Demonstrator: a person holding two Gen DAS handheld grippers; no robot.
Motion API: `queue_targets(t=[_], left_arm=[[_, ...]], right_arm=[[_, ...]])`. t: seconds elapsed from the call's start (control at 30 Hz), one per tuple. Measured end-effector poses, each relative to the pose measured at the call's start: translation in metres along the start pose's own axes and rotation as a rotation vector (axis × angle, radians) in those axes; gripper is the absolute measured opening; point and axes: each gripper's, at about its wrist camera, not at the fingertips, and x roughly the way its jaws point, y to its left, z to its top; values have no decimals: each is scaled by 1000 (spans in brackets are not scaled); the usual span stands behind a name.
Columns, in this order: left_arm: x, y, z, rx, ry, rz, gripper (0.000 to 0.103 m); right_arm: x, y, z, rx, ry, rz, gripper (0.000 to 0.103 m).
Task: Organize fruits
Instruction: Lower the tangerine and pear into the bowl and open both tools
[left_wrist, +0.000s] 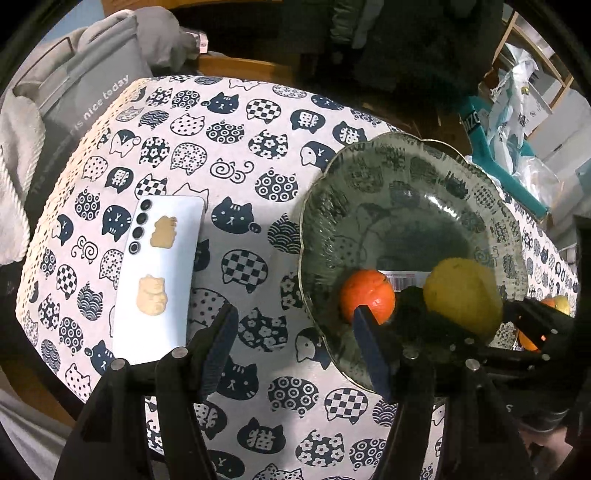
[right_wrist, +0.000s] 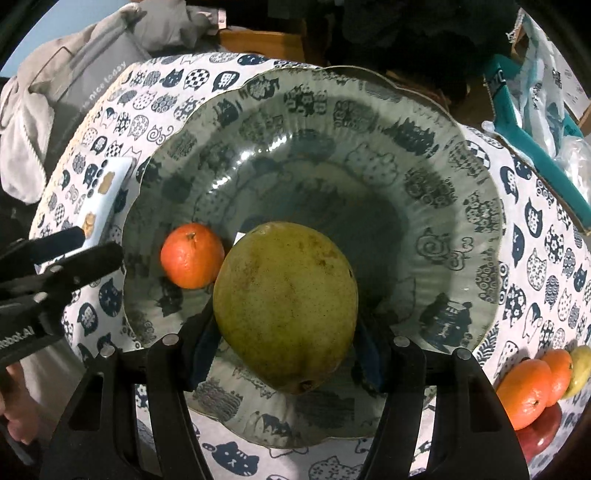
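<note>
A large green-yellow pear (right_wrist: 284, 302) is clamped between the fingers of my right gripper (right_wrist: 284, 349), which hangs over the patterned grey-green plate (right_wrist: 424, 155). A small orange (right_wrist: 192, 254) lies in the plate, left of the pear. In the left wrist view the same orange (left_wrist: 369, 291) and the held pear (left_wrist: 461, 291) sit in the plate (left_wrist: 388, 177). My left gripper (left_wrist: 295, 321) stands open with nothing between its fingers, over the cat-print tablecloth (left_wrist: 240, 155) at the plate's left rim. It also shows at the left edge of the right wrist view as a black left gripper (right_wrist: 74, 251).
Two oranges (right_wrist: 524, 395), a yellow fruit (right_wrist: 581, 365) and a red apple (right_wrist: 543, 432) lie on the cloth right of the plate. A white phone (left_wrist: 159, 277) lies left of the plate. A grey bag (left_wrist: 74, 92) stands at the far left and teal packaging (left_wrist: 498, 166) at the far right.
</note>
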Motion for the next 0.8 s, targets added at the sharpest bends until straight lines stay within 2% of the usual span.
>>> queue_targets(t=[0.23,0.5,0.67,0.8], left_arm=[[-5,4,1,-14,-8,-9,66],[-14,5,4,-24,-24,-14,66],[-22,5,5,-38,-41,-25,66],[-32,3,6,-32,-58,-29,66]], right_arm=[[9,4,-1,-3,42,16,66],[5,6,-3,-5,41,38,69],[-19,11,1,-24,-35,70,76],[-41,10,6,-4,-85,68,76]])
